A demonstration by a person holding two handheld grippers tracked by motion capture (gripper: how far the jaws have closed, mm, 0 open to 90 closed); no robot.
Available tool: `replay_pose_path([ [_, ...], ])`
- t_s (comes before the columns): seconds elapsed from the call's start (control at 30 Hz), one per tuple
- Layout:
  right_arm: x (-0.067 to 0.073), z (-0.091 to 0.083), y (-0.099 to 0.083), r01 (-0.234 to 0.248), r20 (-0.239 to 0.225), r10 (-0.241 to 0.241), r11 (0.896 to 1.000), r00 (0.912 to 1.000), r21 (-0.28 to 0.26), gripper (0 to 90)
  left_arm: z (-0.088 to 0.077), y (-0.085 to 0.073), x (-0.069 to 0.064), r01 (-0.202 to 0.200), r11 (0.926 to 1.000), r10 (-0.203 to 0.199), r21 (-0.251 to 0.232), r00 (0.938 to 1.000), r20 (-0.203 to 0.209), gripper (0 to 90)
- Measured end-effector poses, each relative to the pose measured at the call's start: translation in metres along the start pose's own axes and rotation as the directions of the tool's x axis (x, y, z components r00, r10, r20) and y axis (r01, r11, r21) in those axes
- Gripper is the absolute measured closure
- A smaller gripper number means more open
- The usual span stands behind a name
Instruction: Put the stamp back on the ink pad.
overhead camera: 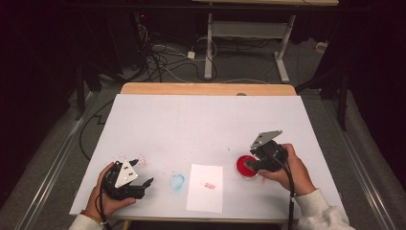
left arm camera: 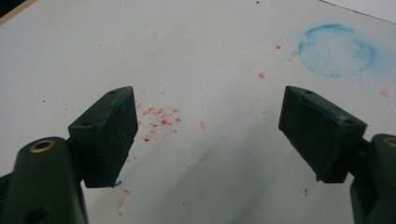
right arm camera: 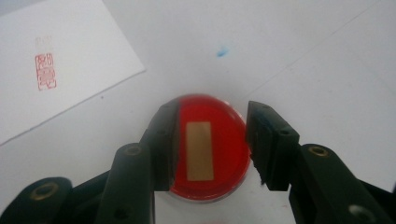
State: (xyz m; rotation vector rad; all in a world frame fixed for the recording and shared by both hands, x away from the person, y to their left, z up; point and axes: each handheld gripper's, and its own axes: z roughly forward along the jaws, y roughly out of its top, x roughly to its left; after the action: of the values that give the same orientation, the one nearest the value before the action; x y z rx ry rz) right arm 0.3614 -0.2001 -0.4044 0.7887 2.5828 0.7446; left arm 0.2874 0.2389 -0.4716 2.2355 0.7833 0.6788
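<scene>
Red ink pad (right arm camera: 219, 149), a round shallow dish, lies on the bench directly beneath the right gripper (right arm camera: 211, 145). In the right gripper view, that gripper's two black jaws stand parted on either side of the dish, one over its left edge and one at its right edge. A pale upright rectangle (right arm camera: 200, 150) sits in the middle of the red surface between the jaws, and neither pad presses on it. This gripper is open and holds nothing.

From above, the right gripper (overhead camera: 253, 164) points down at the ink pad (overhead camera: 245, 165) near the right front of the bench, with the person's right hand (overhead camera: 287, 167) wrapped around its body.

Just left of the pad lies a white sheet of paper (overhead camera: 206, 188), bearing a small red stamped mark (right arm camera: 45, 71). Further left again, a faint blue ring (overhead camera: 177, 181) stains the white bench cover (overhead camera: 201, 120). A small blue spot (right arm camera: 222, 50) marks the cover beyond the ink pad.

At the left front, the left hand (overhead camera: 103, 194) holds the left gripper (overhead camera: 143, 173), well apart from the paper. Its jaws are spread wide and empty in the left gripper view, above scattered red specks (left arm camera: 156, 119), with the blue ring (left arm camera: 337, 50) ahead to the right.
</scene>
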Motion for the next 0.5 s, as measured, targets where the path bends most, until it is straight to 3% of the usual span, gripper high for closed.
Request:
replay_pose_path([
  [0.17,0.002,-0.008,-0.001,0.016,0.040,-0.012,0.994,0.9991,-0.105,46.4,0.000,0.000,-0.001,0.007,1.0000,-0.007,0.005,1.0000,0.006,19.2],
  [0.5,0.004,-0.018,-0.003,0.002,0.125,0.032,0.966,0.9917,-0.260,26.9,0.001,0.001,-0.001,-0.008,1.0000,0.008,0.002,1.0000,0.001,19.2],
])
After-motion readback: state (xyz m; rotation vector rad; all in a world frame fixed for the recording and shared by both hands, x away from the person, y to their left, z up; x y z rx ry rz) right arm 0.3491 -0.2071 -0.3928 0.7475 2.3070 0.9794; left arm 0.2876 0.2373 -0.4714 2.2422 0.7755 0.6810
